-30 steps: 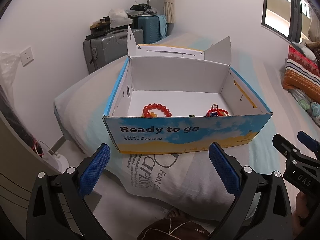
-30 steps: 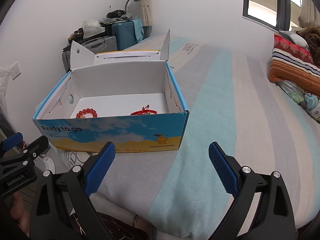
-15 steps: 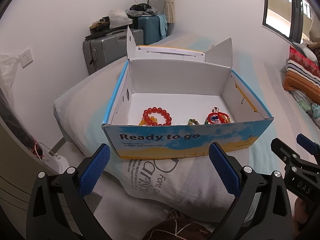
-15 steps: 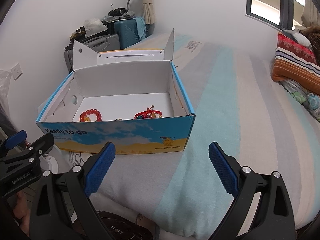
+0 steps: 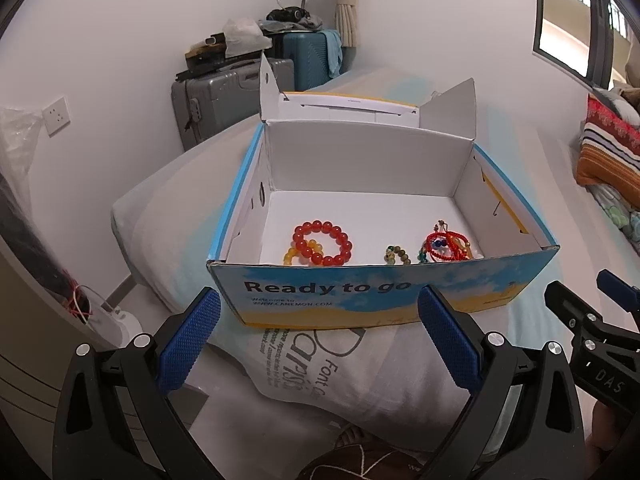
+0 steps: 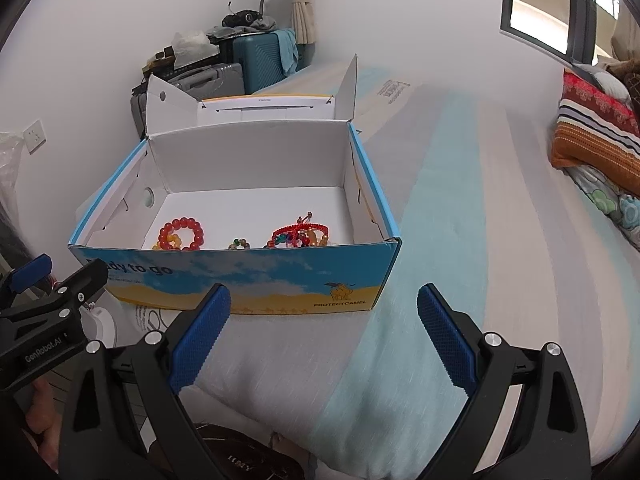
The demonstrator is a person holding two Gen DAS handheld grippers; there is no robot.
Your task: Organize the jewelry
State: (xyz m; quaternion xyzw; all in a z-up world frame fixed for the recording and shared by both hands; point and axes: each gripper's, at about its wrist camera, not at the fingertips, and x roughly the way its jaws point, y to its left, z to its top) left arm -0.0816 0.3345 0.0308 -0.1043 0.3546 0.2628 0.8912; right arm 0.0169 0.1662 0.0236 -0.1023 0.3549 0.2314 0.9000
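An open cardboard box with a blue and yellow printed front stands on the bed. On its white floor lie a red bead bracelet over a yellow one, a small greenish bead bracelet, and a tangle of red cord bracelets at the right. My left gripper is open, just before the box's front wall. My right gripper is open too, before the box's right front corner. Neither holds anything.
The box rests on a white printed bag on the striped bed. Suitcases stand against the far wall. Folded striped bedding lies at the right. The bed's left edge drops to the floor beside a white object.
Both grippers have risen and tilted down, so more of the box's floor and the bracelets shows. Both stay open.
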